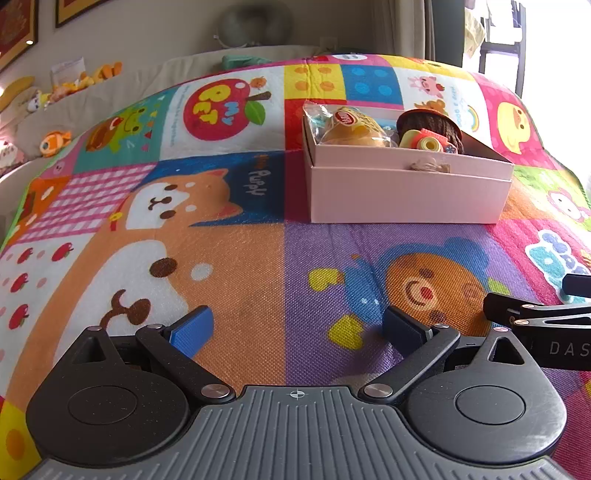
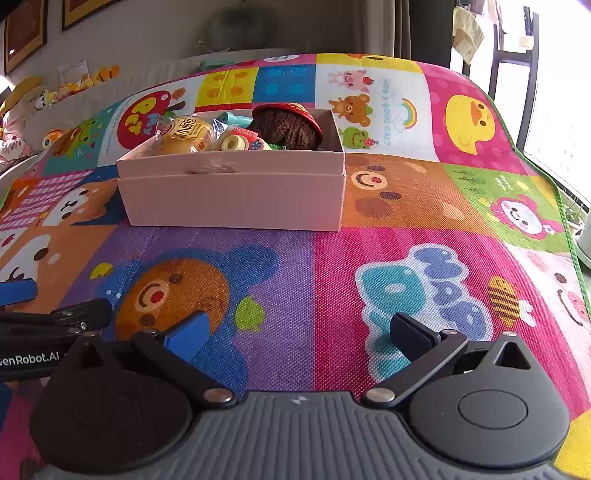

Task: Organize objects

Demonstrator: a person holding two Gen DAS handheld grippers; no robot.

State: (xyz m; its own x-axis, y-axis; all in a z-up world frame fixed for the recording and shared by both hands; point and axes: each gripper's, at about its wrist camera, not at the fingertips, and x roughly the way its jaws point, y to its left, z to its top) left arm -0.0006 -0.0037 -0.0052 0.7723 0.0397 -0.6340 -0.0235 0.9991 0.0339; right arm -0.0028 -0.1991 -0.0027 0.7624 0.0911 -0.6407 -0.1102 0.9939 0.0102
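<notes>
Left wrist view: left gripper (image 1: pixel 297 330) released, empty, over colourful cartoon play mat (image 1: pixel 243 266); pale pink cardboard box (image 1: pixel 406 194) ahead holds wrapped bun (image 1: pixel 354 127), brown knitted item (image 1: pixel 439 127), possibly a toy camera (image 1: pixel 424 142).
Right wrist view: right gripper (image 2: pixel 304 332) released, empty; same box (image 2: pixel 236 199) ahead-left on mat (image 2: pixel 369 258).

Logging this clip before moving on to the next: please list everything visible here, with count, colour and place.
Cardboard box: one, pale pink, open, on the mat's far half.
Wrapped bread bun: one, golden in clear plastic, box's left end.
Knitted yarn toy with red cap: one, brown, box's right end.
Round plastic toy: one, yellow and red, between bun and yarn toy.
Teal plastic item: one, behind the bun, partly hidden.
Cartoon patchwork play mat: one, multicoloured, under everything.
Plush toys: several, orange and yellow, far left beside the mat.
Framed pictures: two, dark frames, on the wall.
Left tool: open, empty.
Right tool: open, empty.
</notes>
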